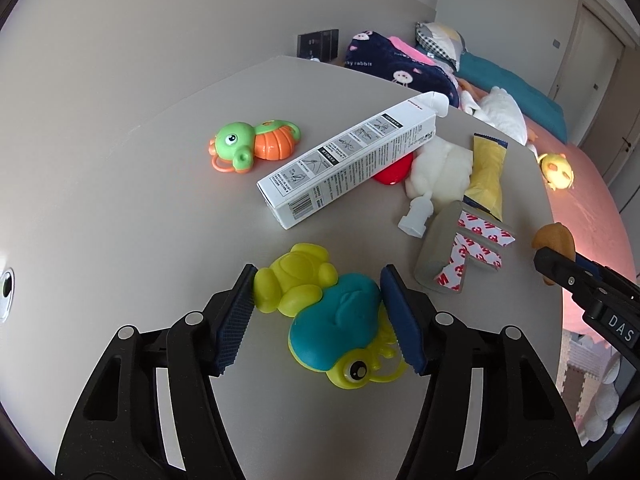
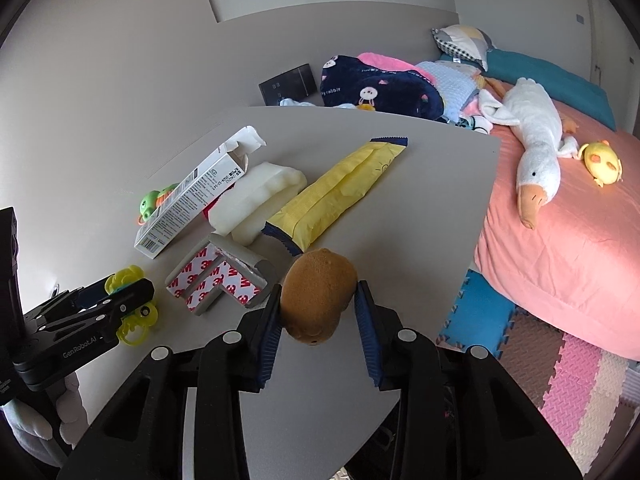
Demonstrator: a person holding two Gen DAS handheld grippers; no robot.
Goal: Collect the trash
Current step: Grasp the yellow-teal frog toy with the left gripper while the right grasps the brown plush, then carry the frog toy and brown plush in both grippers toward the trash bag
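**Two grippers bracket toys on a cluttered grey table**

Nearest the left wrist camera, the left gripper [image 1: 318,320] stands spread wide around a yellow-and-teal turtle toy [image 1: 324,316] lying on the grey table [image 1: 120,208]; its blue pads [image 1: 234,320] sit on either side of the toy, the left one just beside the yellow rear and the right one against the teal shell, though whether they press it cannot be told. From the right wrist camera, the right gripper [image 2: 318,320] has its fingers around a brown plush toy [image 2: 318,300] near the table's front edge, the left pad touching the plush and the right pad close beside it, the jaws not fully closed.

Just beyond the grippers lies a grey L-shaped corner guard [image 2: 218,280] with red-and-white 3M backing facing up. Behind it rest a yellow wrapper [image 2: 344,192] with dark blue serrated ends, a white foam block [image 2: 256,200] and a small white plastic piece [image 1: 416,218]. A long white carton [image 1: 348,164] with printed instructions lies diagonally across the middle of the table, its far flap open, partly covering a red object [image 1: 394,172]. A green-and-orange turtle toy [image 1: 252,144] sits farther left.

Past the table's edge, a pink bed [image 2: 568,248] holds a white goose plush [image 2: 536,140], a small yellow plush [image 2: 602,162] and folded blankets [image 2: 380,84].
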